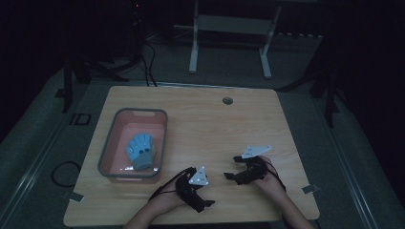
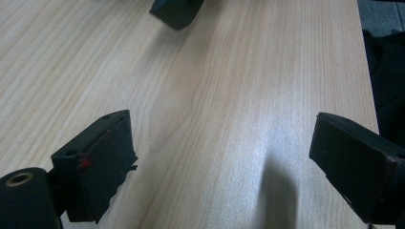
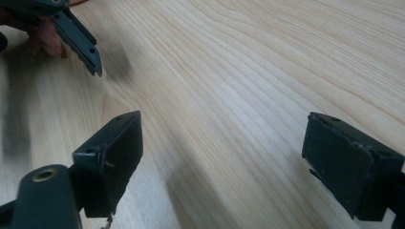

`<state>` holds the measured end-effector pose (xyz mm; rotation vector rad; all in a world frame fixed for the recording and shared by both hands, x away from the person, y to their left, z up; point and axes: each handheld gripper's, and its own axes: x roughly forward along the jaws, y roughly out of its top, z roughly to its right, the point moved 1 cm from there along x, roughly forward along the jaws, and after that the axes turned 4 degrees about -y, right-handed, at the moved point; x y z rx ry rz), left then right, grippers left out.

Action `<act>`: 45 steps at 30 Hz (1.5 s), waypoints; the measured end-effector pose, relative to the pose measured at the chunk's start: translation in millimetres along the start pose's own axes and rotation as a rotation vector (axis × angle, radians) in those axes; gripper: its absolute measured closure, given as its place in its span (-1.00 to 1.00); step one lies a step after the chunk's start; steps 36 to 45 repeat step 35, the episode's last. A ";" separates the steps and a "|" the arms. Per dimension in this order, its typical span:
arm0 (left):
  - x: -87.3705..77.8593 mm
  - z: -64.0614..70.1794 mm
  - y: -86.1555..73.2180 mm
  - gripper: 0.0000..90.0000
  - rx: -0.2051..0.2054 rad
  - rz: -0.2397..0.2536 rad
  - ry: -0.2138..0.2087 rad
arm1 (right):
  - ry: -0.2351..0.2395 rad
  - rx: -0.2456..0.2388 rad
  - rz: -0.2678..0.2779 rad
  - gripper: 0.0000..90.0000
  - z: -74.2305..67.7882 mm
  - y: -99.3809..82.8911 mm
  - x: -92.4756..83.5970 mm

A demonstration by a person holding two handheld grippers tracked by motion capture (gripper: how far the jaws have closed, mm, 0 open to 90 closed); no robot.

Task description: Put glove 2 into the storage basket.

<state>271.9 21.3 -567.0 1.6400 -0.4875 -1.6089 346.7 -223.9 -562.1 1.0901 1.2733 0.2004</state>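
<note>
A pink tub with a grey rim (image 1: 139, 111) stands on the left of the wooden table (image 1: 215, 124). A blue glove with a grey cuff (image 1: 142, 150) lies flat inside it. My left gripper (image 1: 206, 191) rests low near the front edge, right of the tub, and is open over bare wood (image 2: 224, 138). My right gripper (image 1: 232, 167) sits just to its right, pointing left, and is open with nothing between its jaws (image 3: 227, 133). The right gripper's jaw tip (image 2: 175, 12) and one left gripper jaw (image 3: 79, 40) face each other closely.
A round cable hole (image 1: 227, 100) sits near the table's far edge. A white desk frame (image 1: 229, 28) stands on the floor behind, with cables (image 1: 145, 62) to its left. A cable loop (image 1: 64, 172) lies on the floor left of the table. The room is dim.
</note>
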 end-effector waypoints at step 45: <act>-10.8 5.6 -13.8 -0.82 -0.030 0.057 0.066 | -0.070 -0.005 0.032 -0.71 -1.5 -21.2 -17.7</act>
